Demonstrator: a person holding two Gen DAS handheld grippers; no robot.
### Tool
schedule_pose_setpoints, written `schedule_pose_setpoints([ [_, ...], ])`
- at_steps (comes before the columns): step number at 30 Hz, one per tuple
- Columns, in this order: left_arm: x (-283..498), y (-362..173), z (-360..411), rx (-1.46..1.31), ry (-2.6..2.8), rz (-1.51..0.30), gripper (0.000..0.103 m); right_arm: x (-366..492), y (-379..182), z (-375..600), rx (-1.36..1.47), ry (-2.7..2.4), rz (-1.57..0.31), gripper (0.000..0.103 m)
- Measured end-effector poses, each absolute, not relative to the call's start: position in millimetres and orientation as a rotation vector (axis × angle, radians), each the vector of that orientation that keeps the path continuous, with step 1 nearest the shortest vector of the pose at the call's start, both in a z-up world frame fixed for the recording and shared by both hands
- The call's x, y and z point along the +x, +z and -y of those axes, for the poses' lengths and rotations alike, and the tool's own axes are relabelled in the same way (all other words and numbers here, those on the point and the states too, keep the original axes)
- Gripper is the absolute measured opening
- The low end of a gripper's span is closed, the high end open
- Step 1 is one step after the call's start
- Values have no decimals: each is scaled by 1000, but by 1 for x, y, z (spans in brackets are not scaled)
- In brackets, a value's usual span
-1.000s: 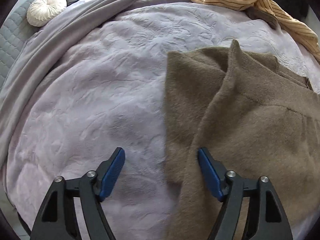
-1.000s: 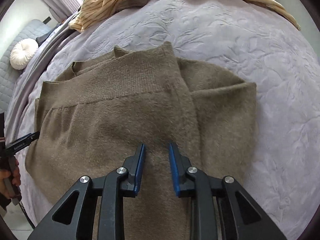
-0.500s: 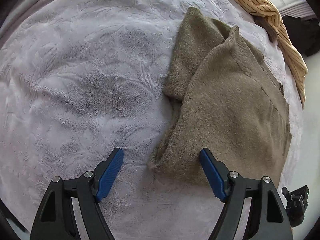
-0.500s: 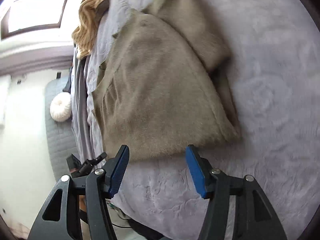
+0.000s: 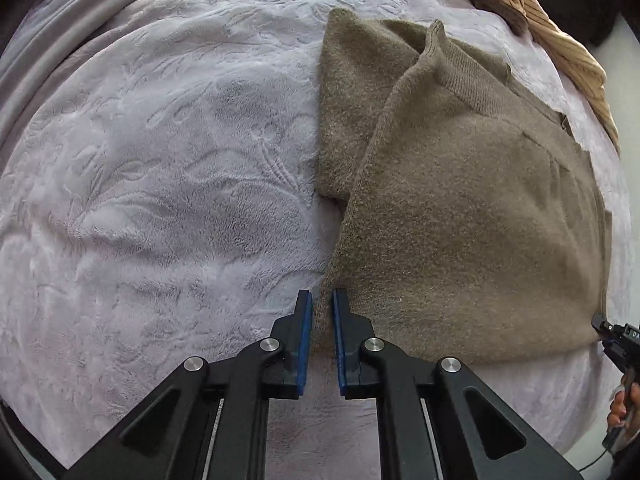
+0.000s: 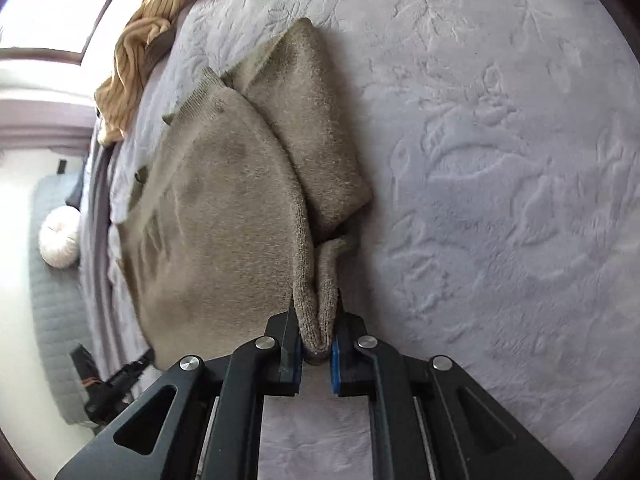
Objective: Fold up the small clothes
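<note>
A brown knit sweater (image 5: 460,200) lies on the pale lilac bedspread (image 5: 160,160), with one sleeve folded in beside its body. My left gripper (image 5: 320,300) points steeply down at the sweater's near left hem corner. Its jaws are closing, and the fuzzy corner fills the narrow gap between the blue pads. In the right wrist view the same sweater (image 6: 224,208) stretches away from my right gripper (image 6: 316,320). Its jaws are closing too, on a bunched fold of the hem that stands up between the pads.
A yellow striped garment (image 5: 540,20) lies crumpled at the far edge of the bed, also seen as a yellow striped garment (image 6: 136,52). A round white cushion (image 6: 60,236) sits on a grey quilted surface beyond the bedspread (image 6: 500,160). A hand (image 5: 624,404) shows at the right edge.
Both grippers' jaws stood wide apart half a second ago and have now closed onto the sweater's near hem corners. The right-hand fold of hem has bunched up.
</note>
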State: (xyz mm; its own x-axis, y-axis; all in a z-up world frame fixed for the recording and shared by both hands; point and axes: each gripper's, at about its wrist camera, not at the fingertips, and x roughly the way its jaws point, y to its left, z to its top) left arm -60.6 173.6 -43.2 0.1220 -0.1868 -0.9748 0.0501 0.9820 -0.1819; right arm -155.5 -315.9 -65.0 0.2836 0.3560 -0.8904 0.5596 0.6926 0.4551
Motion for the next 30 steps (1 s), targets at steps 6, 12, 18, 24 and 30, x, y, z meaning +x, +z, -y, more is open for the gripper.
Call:
schedule_pose_setpoints([
  [6,-80,-36,-200,8,-88,-1468,12,-176,-63,320,919,-149,-1327,15],
  [12,-74,0,-208,-64,-97,-1385,12,-195,-39,300,987,97,-1329,19],
  [18,-16,17,-136,-22,-228,-1265,12,-139,-15,266,785,171,-1262,19],
  [24,54,-17,-94,-3,-183,-1226,12,-75,-35,266,685,116,-1236,21],
  [30,63,-42,-120,-80,-115,-1266,12,-61,-68,285,736,85,-1246,9],
])
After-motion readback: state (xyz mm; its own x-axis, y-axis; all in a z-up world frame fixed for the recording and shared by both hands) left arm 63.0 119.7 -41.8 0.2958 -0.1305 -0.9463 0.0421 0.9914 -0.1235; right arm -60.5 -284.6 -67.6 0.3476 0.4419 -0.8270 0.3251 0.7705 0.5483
